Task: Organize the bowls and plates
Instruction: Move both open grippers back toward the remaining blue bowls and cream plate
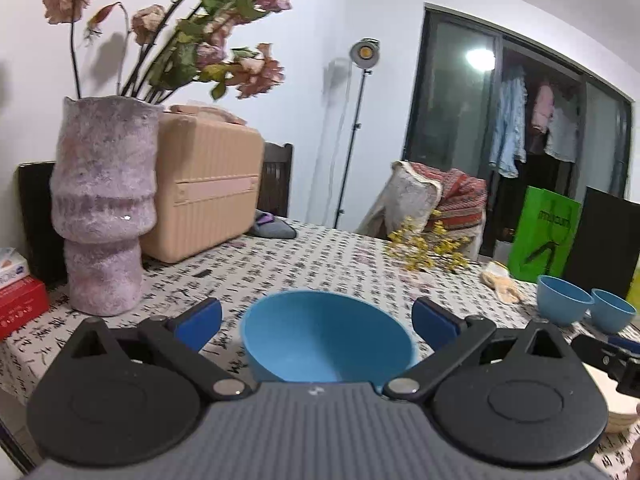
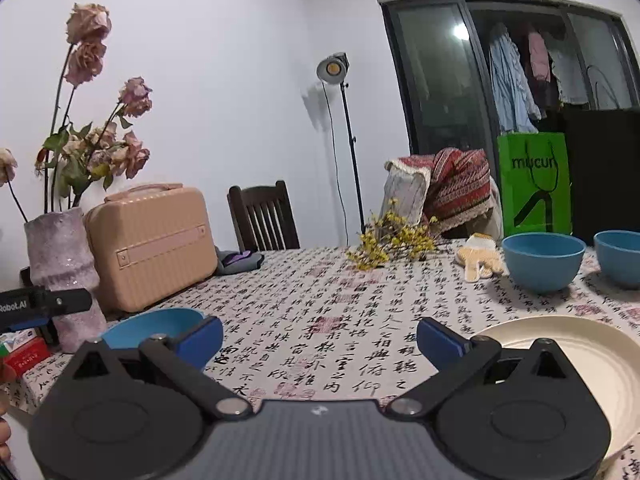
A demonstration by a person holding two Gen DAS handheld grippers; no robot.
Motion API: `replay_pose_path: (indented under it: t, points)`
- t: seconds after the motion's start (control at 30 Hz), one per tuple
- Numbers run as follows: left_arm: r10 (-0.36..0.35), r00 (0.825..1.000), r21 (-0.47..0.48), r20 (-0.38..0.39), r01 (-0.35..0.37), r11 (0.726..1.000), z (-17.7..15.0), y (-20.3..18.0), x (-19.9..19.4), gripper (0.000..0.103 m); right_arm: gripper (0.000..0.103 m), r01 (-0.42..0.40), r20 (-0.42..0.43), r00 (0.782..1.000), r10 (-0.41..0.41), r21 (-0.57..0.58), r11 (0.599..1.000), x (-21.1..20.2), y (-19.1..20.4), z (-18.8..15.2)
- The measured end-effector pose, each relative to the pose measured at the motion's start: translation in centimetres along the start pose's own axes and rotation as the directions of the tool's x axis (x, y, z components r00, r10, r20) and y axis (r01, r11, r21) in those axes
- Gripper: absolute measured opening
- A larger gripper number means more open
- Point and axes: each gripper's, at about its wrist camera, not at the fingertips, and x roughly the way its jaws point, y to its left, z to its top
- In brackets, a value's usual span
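Left wrist: my left gripper (image 1: pixel 318 322) has jaws spread, a blue bowl (image 1: pixel 328 340) between them, pads not touching. Two more bowls (image 1: pixel 586 306) stand apart, unstacked.

Right wrist: right gripper (image 2: pixel 320 340) wide open, empty; cream plate (image 2: pixel 592 364) beside it on the tabletop (image 2: pixel 320 292). Sorting barely begun, I judge.

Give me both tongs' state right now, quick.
Left tongs: open, blue bowl between the pads, not pressed.
Right tongs: open, holding nothing.
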Motion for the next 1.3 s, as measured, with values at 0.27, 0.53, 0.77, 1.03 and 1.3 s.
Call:
replay_pose_path:
  t: [0.27, 0.53, 0.77, 1.03, 1.3]
  points:
    - [-0.046, 0.998, -0.004, 0.032, 0.047, 0.999, -1.4, -1.3, -0.9, 0.103, 0.103, -0.001, 0.024, 1.0, 0.001, 0.005, 1.0, -2.0, -1.5, -0.7]
    - [-0.071, 0.996, 0.014, 0.052, 0.071, 0.997, -1.9, -3.4, -0.6, 0.103, 0.103, 0.072, 0.035, 0.997, -0.073, 0.032, 0.997, -3.4, -4.2, -1.2]
    - [-0.104, 0.993, 0.062, 0.049, 0.101, 0.993, -2.6, -5.9, 0.1, 0.103, 0.103, 0.13, 0.073, 0.988, -0.134, 0.063, 0.99, -4.8, -7.0, -1.5]
    - [-0.192, 0.98, 0.144, 0.045, 0.184, 0.972, -3.5, -9.1, 0.8, 0.103, 0.103, 0.197, 0.107, 0.973, -0.207, 0.094, 0.976, -5.9, -9.9, -1.7]
    - [-0.229, 0.973, 0.195, 0.03, 0.219, 0.956, -3.4, -11.4, 1.9, 0.103, 0.103, 0.22, 0.114, 0.967, -0.23, 0.091, 0.971, -6.3, -12.0, -1.4]
